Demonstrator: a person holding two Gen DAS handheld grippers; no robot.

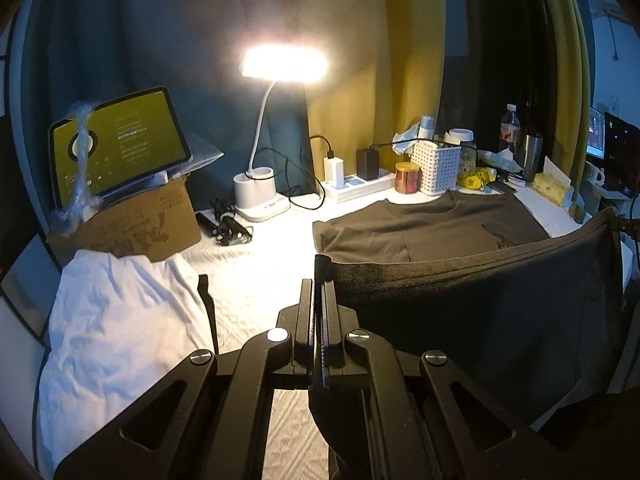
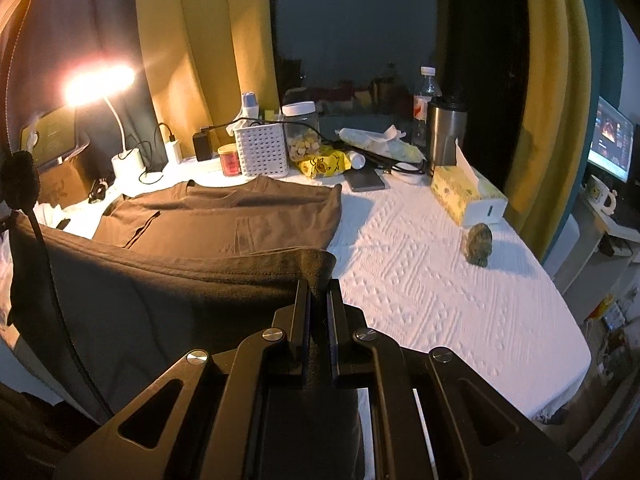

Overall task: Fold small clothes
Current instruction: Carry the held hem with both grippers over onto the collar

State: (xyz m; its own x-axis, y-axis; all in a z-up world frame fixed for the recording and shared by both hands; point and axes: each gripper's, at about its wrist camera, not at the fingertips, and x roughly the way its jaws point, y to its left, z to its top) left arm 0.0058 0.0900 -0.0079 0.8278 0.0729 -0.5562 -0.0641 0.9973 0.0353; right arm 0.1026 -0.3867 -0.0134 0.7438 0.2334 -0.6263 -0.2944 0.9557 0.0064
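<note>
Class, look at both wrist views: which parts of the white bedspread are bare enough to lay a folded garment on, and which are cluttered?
Bare: the bedspread right of the brown shirt, up to the tissue box and small green object; also a strip between the white garment and the shirt. Crowded: the far edge around the lamp, white basket and bottles.

A lived-in bedroom at home. A white quilted bedspread (image 2: 440, 280) fills the foreground; at twelve o'clock hang yellow curtains (image 2: 208, 40), with a lit desk lamp (image 1: 284, 62) and a monitor (image 2: 610, 140) at three o'clock.

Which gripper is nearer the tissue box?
Right. The right gripper holds the dark shirt with the tissue box just across bare sheet; the left gripper grips the shirt's opposite corner.
</note>
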